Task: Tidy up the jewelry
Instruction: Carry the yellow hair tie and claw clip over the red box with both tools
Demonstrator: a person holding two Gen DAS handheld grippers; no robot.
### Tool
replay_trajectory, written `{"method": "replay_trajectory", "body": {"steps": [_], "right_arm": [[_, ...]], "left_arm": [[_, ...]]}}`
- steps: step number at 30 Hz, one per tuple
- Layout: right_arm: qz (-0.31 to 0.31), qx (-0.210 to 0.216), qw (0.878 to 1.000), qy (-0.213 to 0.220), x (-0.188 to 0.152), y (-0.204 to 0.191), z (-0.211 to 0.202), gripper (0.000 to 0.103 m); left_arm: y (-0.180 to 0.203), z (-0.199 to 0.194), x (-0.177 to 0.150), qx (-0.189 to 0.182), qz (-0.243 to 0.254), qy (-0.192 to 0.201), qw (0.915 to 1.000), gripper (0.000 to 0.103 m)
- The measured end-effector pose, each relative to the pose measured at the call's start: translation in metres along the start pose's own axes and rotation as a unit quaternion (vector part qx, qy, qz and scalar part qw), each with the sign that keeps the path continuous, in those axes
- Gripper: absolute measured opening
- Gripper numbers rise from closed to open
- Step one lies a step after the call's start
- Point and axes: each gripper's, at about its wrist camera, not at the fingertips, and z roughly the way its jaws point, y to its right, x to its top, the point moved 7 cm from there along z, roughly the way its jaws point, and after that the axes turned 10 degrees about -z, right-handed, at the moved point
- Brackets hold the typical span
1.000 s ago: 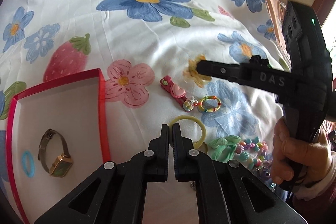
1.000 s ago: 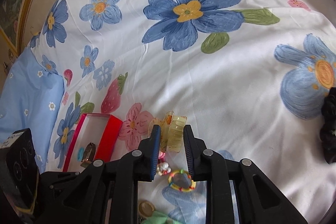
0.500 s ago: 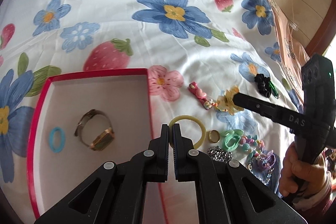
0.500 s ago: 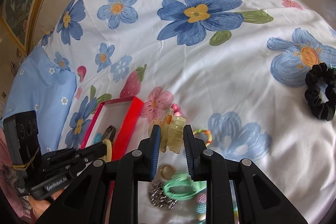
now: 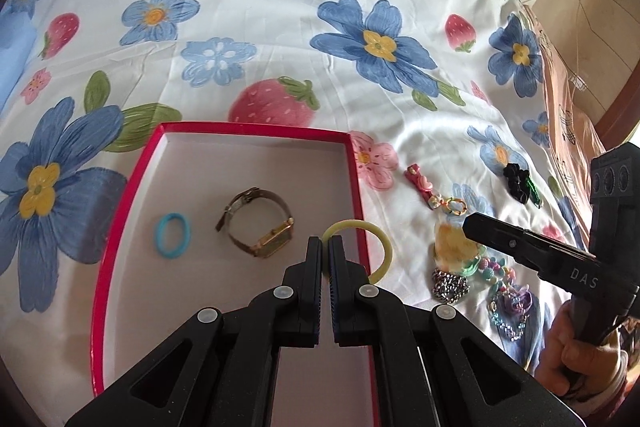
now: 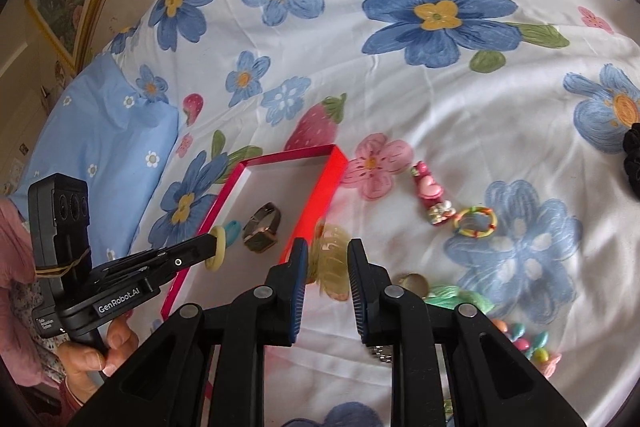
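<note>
My left gripper (image 5: pixel 325 241) is shut on a yellow hair tie (image 5: pixel 384 247) and hangs over the right side of the red box (image 5: pixel 248 129). In the box lie a brown-strap gold watch (image 5: pixel 260 223) and a small blue ring (image 5: pixel 172 235). My right gripper (image 6: pixel 328 247) holds a translucent yellow claw clip (image 6: pixel 330 261), blurred, just right of the box wall (image 6: pixel 332 167). Its jaws are closing, with the clip between them. The right wrist view also shows the left gripper (image 6: pixel 214 241) with the tie over the box's near end.
On the flowered bedsheet right of the box lie a pink clip (image 5: pixel 418 181), a multicolour ring (image 6: pixel 476 223), a gold ring (image 6: pixel 412 281), a green clip (image 6: pixel 452 293), a chain (image 5: pixel 450 283), beads (image 5: pixel 500 267) and a black scrunchie (image 5: pixel 516 181). A blue pillow (image 6: pixel 100 131) lies left.
Both grippers have risen and shifted left toward the red box. The left one, still holding the tie, now hangs over the box; the right one with the clip has come beside its wall.
</note>
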Motion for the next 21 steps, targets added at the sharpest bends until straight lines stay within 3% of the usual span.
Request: {"method": "replay_trajectory", "body": {"steps": [1, 2, 10, 14, 18, 21], "right_arm": [[-0.004, 0.002, 1.0, -0.002, 0.0, -0.004, 0.001, 0.004], [-0.006, 0.002, 1.0, -0.004, 0.0, -0.006, 0.002, 0.001], [-0.012, -0.025, 0.999, -0.027, -0.018, 0.0, 0.015, 0.002], [-0.013, -0.023, 0.999, -0.042, -0.033, 0.004, 0.013, 0.013], [-0.078, -0.024, 0.995, -0.055, -0.047, -0.011, 0.012, 0.061], [-0.16, -0.044, 0.984, -0.067, -0.055, -0.023, 0.014, 0.061]], "left_arm": [[-0.003, -0.002, 0.0, 0.0, -0.003, 0.001, 1.0, 0.003], [-0.005, -0.003, 0.0, -0.001, -0.004, 0.001, 1.0, 0.003], [-0.02, -0.006, -0.002, 0.006, -0.017, 0.001, 0.9998, 0.003], [-0.021, -0.005, -0.002, 0.005, -0.015, 0.0, 0.9999, 0.003], [-0.023, -0.006, -0.004, 0.005, -0.013, -0.001, 0.9999, 0.003], [-0.025, -0.005, -0.005, 0.004, -0.016, -0.004, 0.9999, 0.003]]}}
